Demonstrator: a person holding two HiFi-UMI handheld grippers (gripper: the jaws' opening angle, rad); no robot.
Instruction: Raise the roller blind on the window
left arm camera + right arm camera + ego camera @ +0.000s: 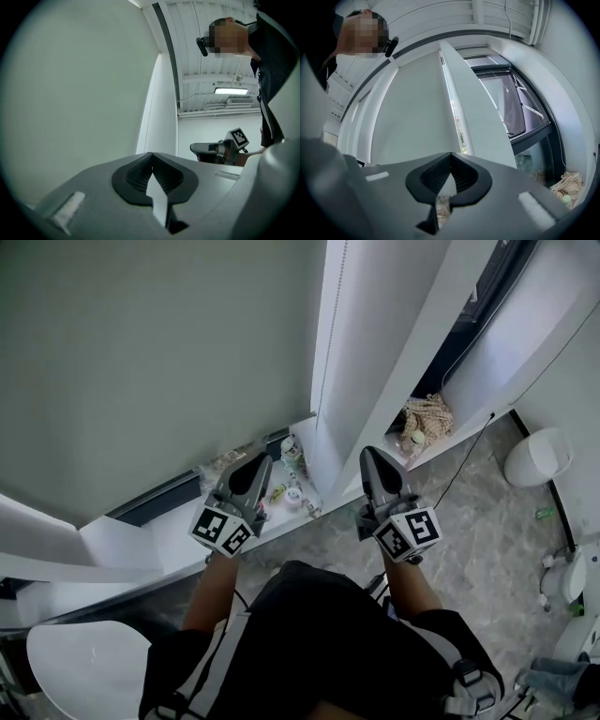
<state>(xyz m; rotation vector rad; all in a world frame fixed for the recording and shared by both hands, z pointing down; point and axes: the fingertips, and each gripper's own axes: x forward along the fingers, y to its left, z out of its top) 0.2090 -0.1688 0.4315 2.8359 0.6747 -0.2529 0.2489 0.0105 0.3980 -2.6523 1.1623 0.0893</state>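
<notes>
A grey marbled floor (487, 521) and a white window sill (164, 535) lay below. Items (292, 479) on the sill were too small to identify. The roller blind (141, 362) hung lowered at left, running vertically down to the sill. The left gripper (253, 465) and right gripper (371, 457) were both closed, holding nothing.

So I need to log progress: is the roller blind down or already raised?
Down. The roller blind hangs almost to the sill; only a dark strip shows beneath it.
</notes>
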